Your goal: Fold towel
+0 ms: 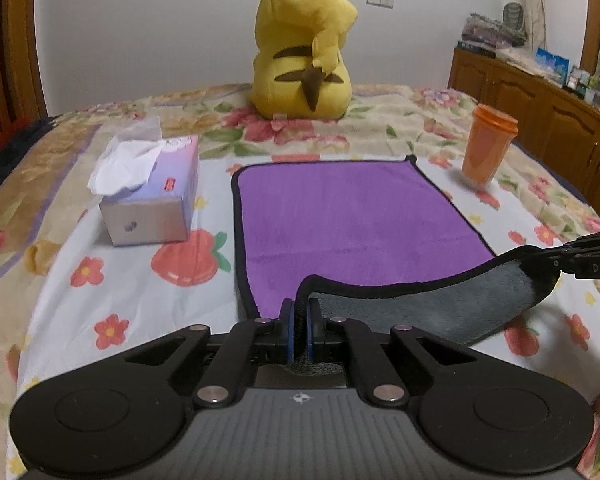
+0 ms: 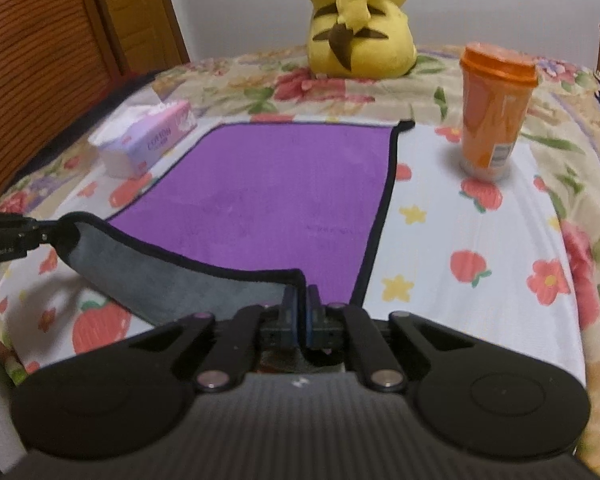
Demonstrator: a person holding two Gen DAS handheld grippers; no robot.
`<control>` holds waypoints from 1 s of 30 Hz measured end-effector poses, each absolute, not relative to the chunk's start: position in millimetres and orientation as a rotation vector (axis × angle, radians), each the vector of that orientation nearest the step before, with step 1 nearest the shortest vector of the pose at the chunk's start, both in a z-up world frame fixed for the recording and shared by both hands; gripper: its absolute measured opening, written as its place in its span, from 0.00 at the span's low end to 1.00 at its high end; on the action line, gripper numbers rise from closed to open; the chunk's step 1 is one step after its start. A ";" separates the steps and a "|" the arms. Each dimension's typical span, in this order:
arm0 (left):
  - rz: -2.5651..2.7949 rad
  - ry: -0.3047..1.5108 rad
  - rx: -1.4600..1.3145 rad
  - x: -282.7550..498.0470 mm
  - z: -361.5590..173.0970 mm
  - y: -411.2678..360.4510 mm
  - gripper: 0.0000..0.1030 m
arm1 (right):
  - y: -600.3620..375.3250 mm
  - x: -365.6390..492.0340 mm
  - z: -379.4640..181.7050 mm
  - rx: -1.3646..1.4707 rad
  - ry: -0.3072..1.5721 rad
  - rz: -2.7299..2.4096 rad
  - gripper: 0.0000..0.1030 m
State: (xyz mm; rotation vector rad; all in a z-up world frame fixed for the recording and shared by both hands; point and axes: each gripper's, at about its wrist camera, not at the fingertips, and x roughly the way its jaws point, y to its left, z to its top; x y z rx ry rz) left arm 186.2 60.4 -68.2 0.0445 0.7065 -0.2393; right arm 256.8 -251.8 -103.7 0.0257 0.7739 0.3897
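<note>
Directly ahead of the left gripper (image 1: 299, 322), in the left wrist view, the purple towel (image 1: 348, 216) lay spread on the flowered bedsheet (image 1: 132, 292), its near left corner pinched between the blue pads (image 1: 287, 332), which were closed tight on the black hem. That corner was raised, so the grey underside showed along the lifted near edge running off to the right, where the right gripper (image 1: 556, 262) clamped the other near corner. Holding both near corners at once looked like the start of carrying that edge over to the far edge. Beyond and to the left stood a tissue box (image 1: 152, 200), beyond and to the right an orange cup (image 1: 488, 144), and a yellow plush toy (image 1: 304, 44) sat farther off, all clear of the towel

From the right wrist view, the right gripper (image 2: 300, 312) was likewise shut on the towel's (image 2: 268, 196) near right corner, hem caught between its pads. Off to its left the lifted grey strip sagged toward the left gripper (image 2: 40, 234), slack between the two holds, so the fold would probably need both to travel forward together. The cup (image 2: 492, 120) stood ahead to the right, near the towel's far corner but apart from it, and could be knocked if the sweep went wide
</note>
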 end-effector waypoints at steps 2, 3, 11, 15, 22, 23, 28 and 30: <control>-0.240 0.694 0.039 185.6 -65.8 60.1 0.08 | -253.1 256.6 -99.9 0.029 0.753 0.391 0.04; -0.241 0.690 0.036 185.8 -64.8 60.1 0.08 | -253.9 256.7 -98.2 0.031 0.745 0.392 0.04; -0.242 0.646 0.022 189.0 -55.6 58.5 0.08 | -255.6 260.9 -89.3 0.028 0.692 0.403 0.04; -0.244 0.636 0.022 192.1 -52.6 57.9 0.08 | -256.3 261.7 -85.9 0.028 0.676 0.407 0.04; -0.251 0.614 0.034 195.7 -48.0 56.0 0.08 | -254.3 259.0 -77.4 0.020 0.641 0.432 0.04; -0.252 0.610 0.037 196.1 -47.2 55.4 0.08 | -254.8 259.8 -76.6 0.021 0.637 0.433 0.04; -0.254 0.606 0.048 197.8 -45.5 52.2 0.08 | -256.8 263.2 -76.4 0.024 0.620 0.443 0.04; -0.255 0.605 0.049 198.0 -44.9 51.5 0.08 | -256.5 264.3 -76.8 0.021 0.617 0.445 0.04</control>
